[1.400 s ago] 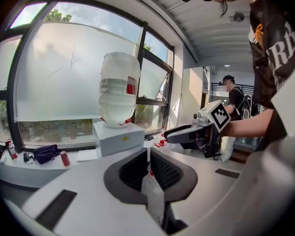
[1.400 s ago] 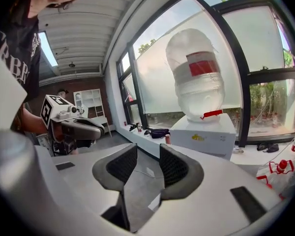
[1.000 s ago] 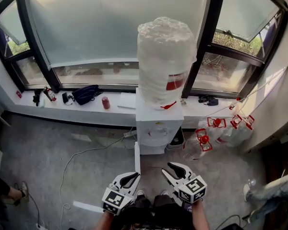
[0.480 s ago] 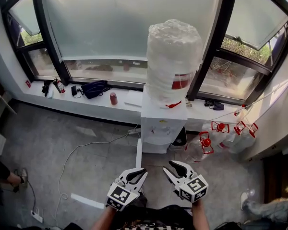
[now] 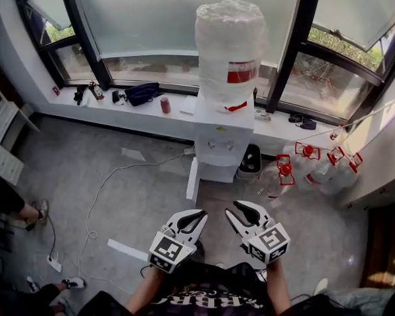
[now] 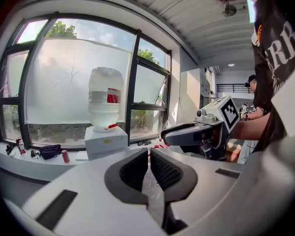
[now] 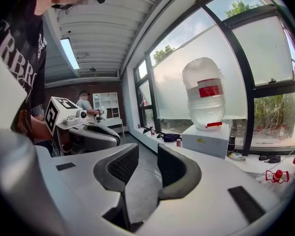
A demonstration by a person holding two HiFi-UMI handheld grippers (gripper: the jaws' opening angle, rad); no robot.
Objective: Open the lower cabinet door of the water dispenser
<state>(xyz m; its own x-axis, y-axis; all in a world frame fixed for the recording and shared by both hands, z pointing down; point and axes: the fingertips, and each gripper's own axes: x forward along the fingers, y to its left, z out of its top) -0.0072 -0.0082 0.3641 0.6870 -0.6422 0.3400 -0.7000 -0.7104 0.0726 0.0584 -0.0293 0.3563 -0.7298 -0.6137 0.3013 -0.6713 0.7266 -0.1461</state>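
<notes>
The white water dispenser (image 5: 222, 143) stands against the window ledge, with a plastic-wrapped bottle (image 5: 229, 45) on top. A narrow white panel (image 5: 193, 180) juts from its lower left toward me, seen edge-on. Both grippers hover over the floor, well short of the dispenser. My left gripper (image 5: 196, 215) has its jaws all but closed, with only a thin slit and nothing in it. My right gripper (image 5: 232, 209) has a clear gap between its pads. Its jaws are closing with nothing between them. From the left gripper view, the dispenser (image 6: 105, 141) is far ahead; in the right gripper view, the dispenser (image 7: 206, 139) is equally distant.
Several empty bottles with red handles (image 5: 308, 166) lie on the floor right of the dispenser. A black bag (image 5: 143, 93) and a red can (image 5: 164, 105) sit on the ledge. A cable (image 5: 108, 186) runs to a power strip (image 5: 54, 263). A person's feet (image 5: 34, 210) show at left.
Both grippers have moved a little forward and up, side by side. The view has shifted, so the dispenser sits higher in the picture and more floor shows at left.
</notes>
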